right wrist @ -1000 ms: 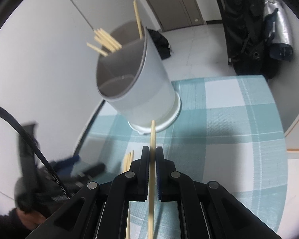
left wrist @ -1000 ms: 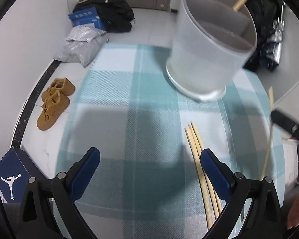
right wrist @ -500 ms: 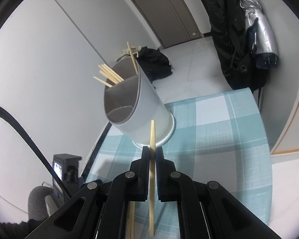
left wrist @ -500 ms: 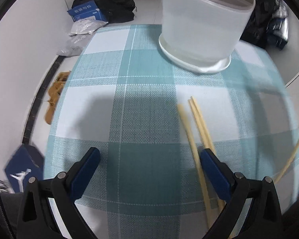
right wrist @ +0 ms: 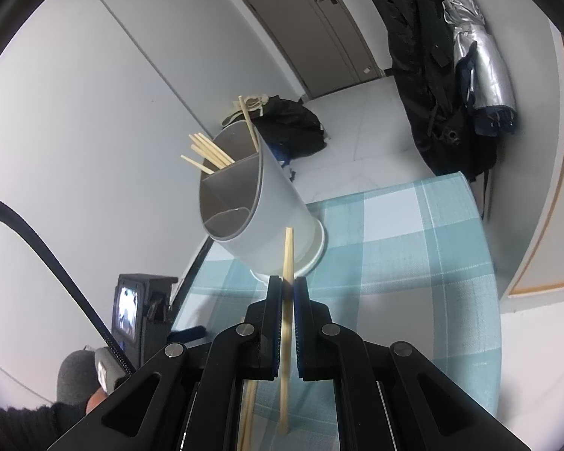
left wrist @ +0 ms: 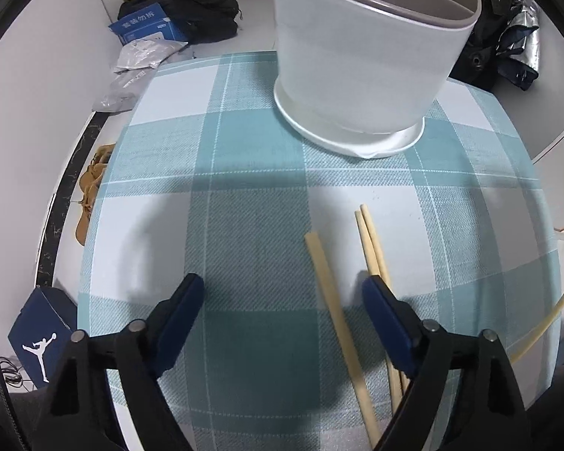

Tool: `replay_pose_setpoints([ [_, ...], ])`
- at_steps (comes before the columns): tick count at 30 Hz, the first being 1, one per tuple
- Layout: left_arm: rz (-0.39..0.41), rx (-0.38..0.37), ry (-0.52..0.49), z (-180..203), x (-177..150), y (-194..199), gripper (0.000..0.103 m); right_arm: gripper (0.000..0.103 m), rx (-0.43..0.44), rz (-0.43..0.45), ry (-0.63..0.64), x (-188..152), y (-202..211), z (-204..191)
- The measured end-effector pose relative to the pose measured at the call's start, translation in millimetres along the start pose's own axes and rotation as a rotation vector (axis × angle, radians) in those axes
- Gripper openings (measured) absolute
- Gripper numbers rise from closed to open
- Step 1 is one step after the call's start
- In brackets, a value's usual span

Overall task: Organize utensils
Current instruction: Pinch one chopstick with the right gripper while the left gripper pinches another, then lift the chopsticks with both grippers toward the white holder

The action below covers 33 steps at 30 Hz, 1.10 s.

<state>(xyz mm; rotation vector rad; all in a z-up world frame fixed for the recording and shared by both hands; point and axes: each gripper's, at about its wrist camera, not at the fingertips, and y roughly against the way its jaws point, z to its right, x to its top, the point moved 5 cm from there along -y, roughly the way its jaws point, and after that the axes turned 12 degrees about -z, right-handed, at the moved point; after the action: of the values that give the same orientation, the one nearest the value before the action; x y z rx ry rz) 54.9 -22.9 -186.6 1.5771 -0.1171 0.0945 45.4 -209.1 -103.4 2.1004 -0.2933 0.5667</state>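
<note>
A white divided utensil holder (left wrist: 357, 56) stands at the far side of the teal checked tablecloth (left wrist: 244, 173). Three chopsticks lie on the cloth: a single chopstick (left wrist: 331, 300) and a pair (left wrist: 372, 240). My left gripper (left wrist: 284, 293) points steeply down over them, jaws closing. The single chopstick lies between them near the right finger (left wrist: 379, 304), and neither pad touches it. My right gripper (right wrist: 288, 285) is shut on one chopstick (right wrist: 288, 251), held in the air short of the holder (right wrist: 259, 203). Several chopsticks (right wrist: 206, 154) lean in the holder's far compartment.
On the floor to the left are tan shoes (left wrist: 90, 188), a blue box (left wrist: 37, 342), grey mail bags (left wrist: 139, 60) and a black bag (left wrist: 184, 3). A dark coat (right wrist: 425, 56) and a silver umbrella (right wrist: 477, 56) hang beyond the table's far right corner.
My left gripper has moved in over the loose chopsticks and its jaws have narrowed. My right gripper has risen and drawn back with its chopstick, so the holder looks smaller.
</note>
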Motion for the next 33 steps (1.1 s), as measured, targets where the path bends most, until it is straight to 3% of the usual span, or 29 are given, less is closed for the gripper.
replay_pose_setpoints([
  [3, -0.009, 0.015, -0.017, 6.6, 5.4, 3.1, 0.062, 0.005, 0.002, 0.001, -0.006, 0.7, -0.3, 1.6],
  [5, -0.026, 0.0, -0.026, 10.7, 7.7, 4.6, 0.037, 0.005, 0.006, 0.001, -0.015, 1.9, -0.8, 3.0],
  [7, -0.05, -0.031, -0.033, 14.9, 10.2, 4.8, 0.019, 0.005, 0.013, 0.001, -0.024, 3.6, -1.2, 4.2],
  [10, -0.058, -0.034, -0.014, 14.9, 10.1, 4.6, 0.008, 0.005, 0.022, 0.004, -0.026, 6.1, -1.2, 4.2],
  [13, -0.044, 0.006, -0.011, 14.6, 9.8, 4.8, 0.004, 0.005, 0.027, 0.002, -0.024, 6.4, -2.2, 4.0],
  [25, 0.004, -0.101, 0.052, 11.8, 22.5, 11.5, 0.003, 0.005, 0.018, 0.022, -0.007, 7.8, 0.1, -3.5],
  [33, 0.183, -0.173, 0.069, 6.2, 24.4, 52.0, 0.003, 0.005, -0.005, 0.021, 0.041, -1.1, -2.7, -15.1],
])
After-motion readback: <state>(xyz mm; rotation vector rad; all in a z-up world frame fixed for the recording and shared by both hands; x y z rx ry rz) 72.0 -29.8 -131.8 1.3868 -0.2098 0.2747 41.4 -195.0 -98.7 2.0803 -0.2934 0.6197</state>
